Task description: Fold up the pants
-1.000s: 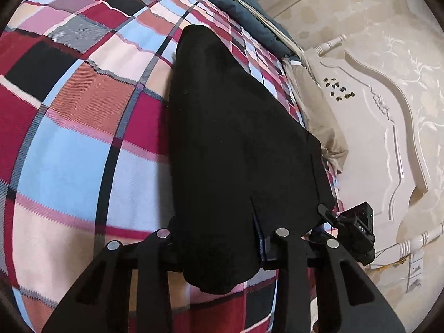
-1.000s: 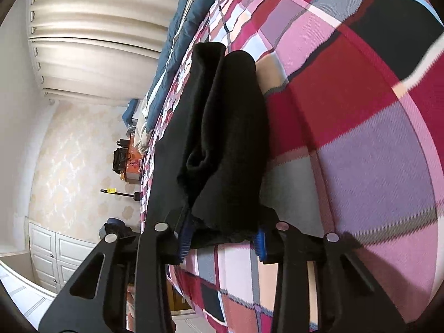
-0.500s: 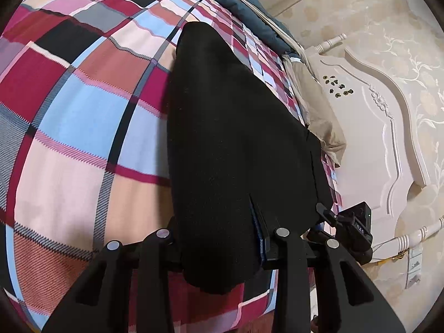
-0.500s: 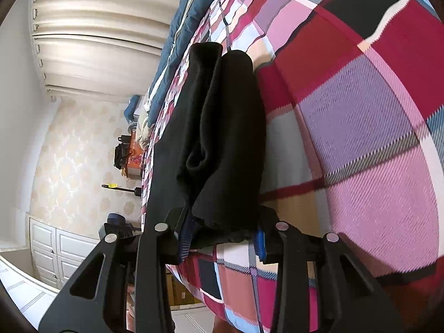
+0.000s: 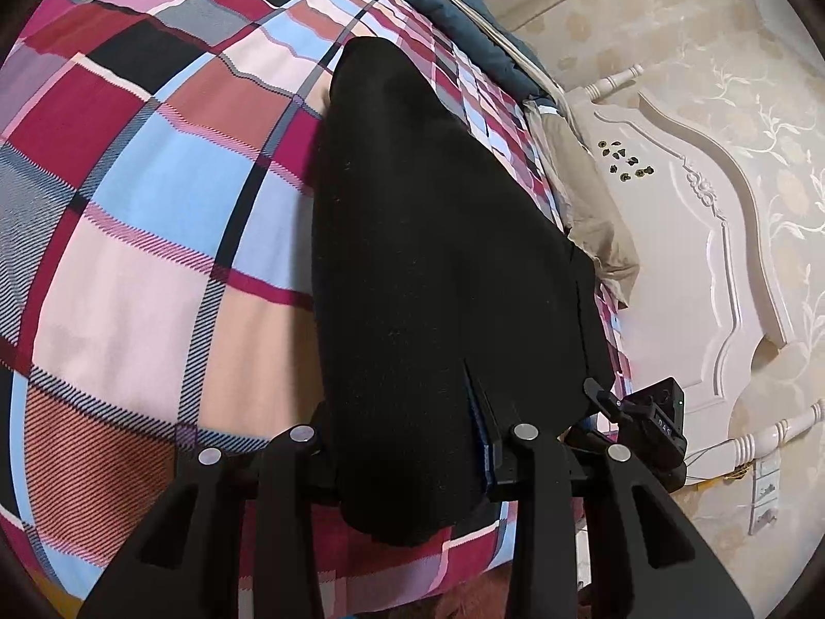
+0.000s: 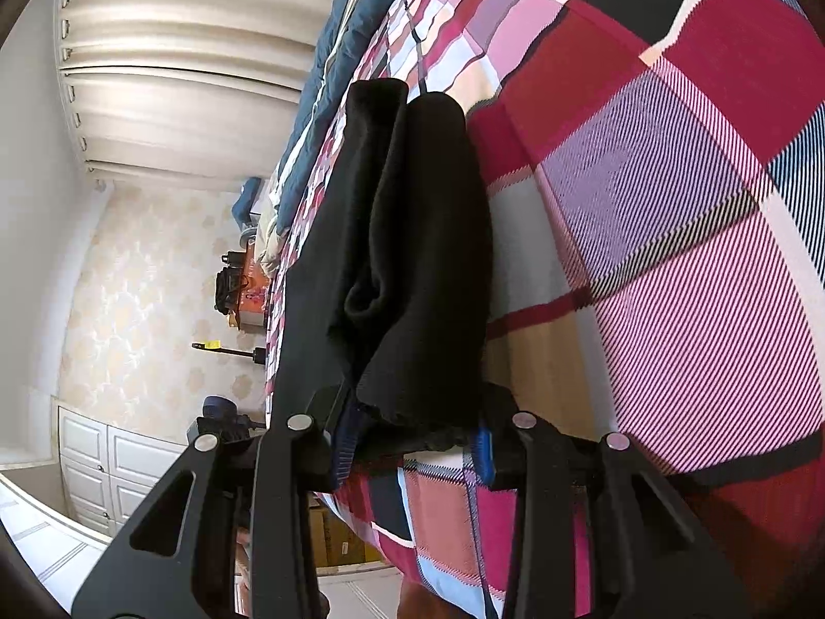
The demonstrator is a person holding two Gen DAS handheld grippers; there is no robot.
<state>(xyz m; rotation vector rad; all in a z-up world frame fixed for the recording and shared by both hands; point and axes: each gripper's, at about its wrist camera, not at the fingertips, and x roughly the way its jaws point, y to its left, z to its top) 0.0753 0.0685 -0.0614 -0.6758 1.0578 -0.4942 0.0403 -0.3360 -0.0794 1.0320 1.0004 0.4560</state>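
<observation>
Pants (image 5: 438, 268) of black cloth lie stretched along a bed covered with a checked bedspread (image 5: 154, 237) in red, pink, light blue and black; their near end is lifted off the cover and is held by both grippers. In the left wrist view the cloth is one broad dark sheet that becomes narrow toward its far end; in the right wrist view the pants (image 6: 412, 237) look like two long rolled folds, side by side.

Beyond the pants, at the far edge of the bed, lies a dark blue quilt (image 5: 464, 15); beside the bed stands a white carved headboard (image 5: 722, 268), and a beige cloth (image 5: 593, 216) lies bunched between it and the bedspread. In the right wrist view pleated curtains (image 6: 170, 67) fill the upper left, and white cabinet doors (image 6: 103, 464) stand low on the left under patterned wallpaper. Nothing lies on top of the pants.

The left gripper (image 5: 407, 443) points down at a slant toward the bed; its jaws are clenched on the thick hem of the pants, which bulges out between them and hangs below. The right gripper (image 6: 412, 428) also slants downward; its jaws grasp the other bunched end of the cloth. In the left wrist view the right gripper (image 5: 639, 423) shows at the right edge of the pants, just beside the cloth.
</observation>
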